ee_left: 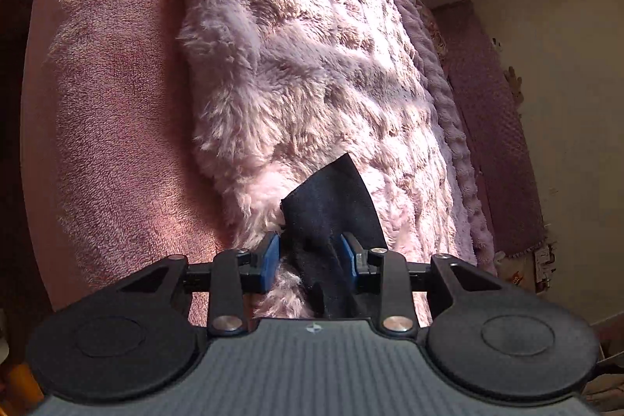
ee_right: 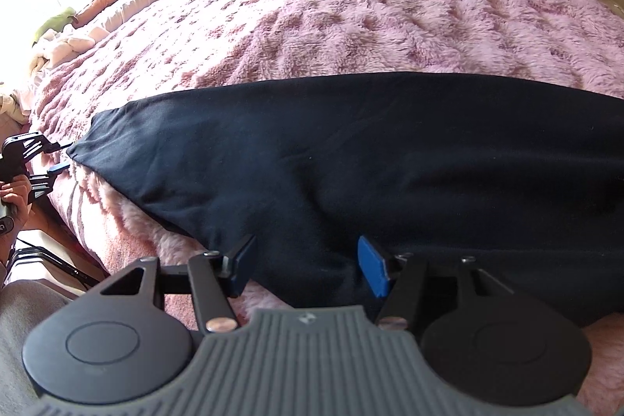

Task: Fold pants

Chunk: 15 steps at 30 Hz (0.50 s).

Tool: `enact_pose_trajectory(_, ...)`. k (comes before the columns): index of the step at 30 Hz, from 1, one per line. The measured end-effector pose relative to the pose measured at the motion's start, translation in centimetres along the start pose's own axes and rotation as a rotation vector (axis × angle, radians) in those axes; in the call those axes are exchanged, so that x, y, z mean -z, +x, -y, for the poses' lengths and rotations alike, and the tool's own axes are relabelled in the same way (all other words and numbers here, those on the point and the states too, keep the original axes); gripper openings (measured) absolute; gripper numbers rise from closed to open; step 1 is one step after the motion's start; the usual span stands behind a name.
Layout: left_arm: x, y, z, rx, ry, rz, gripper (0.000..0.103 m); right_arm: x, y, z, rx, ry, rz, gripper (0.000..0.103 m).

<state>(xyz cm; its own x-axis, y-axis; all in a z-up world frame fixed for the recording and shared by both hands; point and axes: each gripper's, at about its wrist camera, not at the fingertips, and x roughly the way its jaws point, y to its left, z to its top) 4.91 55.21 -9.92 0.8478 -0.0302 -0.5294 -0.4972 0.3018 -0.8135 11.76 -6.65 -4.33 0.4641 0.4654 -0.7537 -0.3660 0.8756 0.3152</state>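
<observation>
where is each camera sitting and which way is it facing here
Left wrist: rides on the left tongs, looking forward and down along the bed's near edge; dark pants fabric lies between its blue pads, over the fluffy pink blanket. No body part shows.
Right wrist: rides on the right tongs, looking down across the bed; the pants lie spread out, and the person's hand shows at the left edge.
Shared: both see the pants and blanket; the right view also catches the left tongs at the pants' end.

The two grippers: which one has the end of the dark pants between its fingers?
The left gripper: a pointed end of the dark pants lies between its blue pads. The right gripper stands open over the pants' near edge.
</observation>
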Motion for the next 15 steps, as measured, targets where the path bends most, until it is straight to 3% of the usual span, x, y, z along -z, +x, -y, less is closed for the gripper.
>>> enact_pose_trajectory(4,-0.8,1.0,-0.5,0.008,-0.039,-0.007,0.037,0.1,0.2,-0.1,0.007,-0.015,-0.004,0.055)
enact_pose_trajectory(8,-1.5,3.1,-1.3,0.103,-0.12,-0.039,0.034,0.0,0.2,0.0,0.005,-0.009,-0.003,0.055)
enact_pose_trajectory(9,-1.4,3.6,-1.2,0.122,-0.13,-0.055,0.008,0.0,0.2,-0.1,0.005,-0.009,-0.002,0.055)
enact_pose_trajectory(11,-0.6,4.2,-0.5,0.125,-0.145,-0.061,0.005,0.1,0.1,-0.1,0.006,-0.004,0.004,0.054)
enact_pose_trajectory(15,0.7,2.2,4.6,0.196,0.072,0.005,0.004,0.1,-0.8,0.3,-0.002,0.013,0.024,0.053)
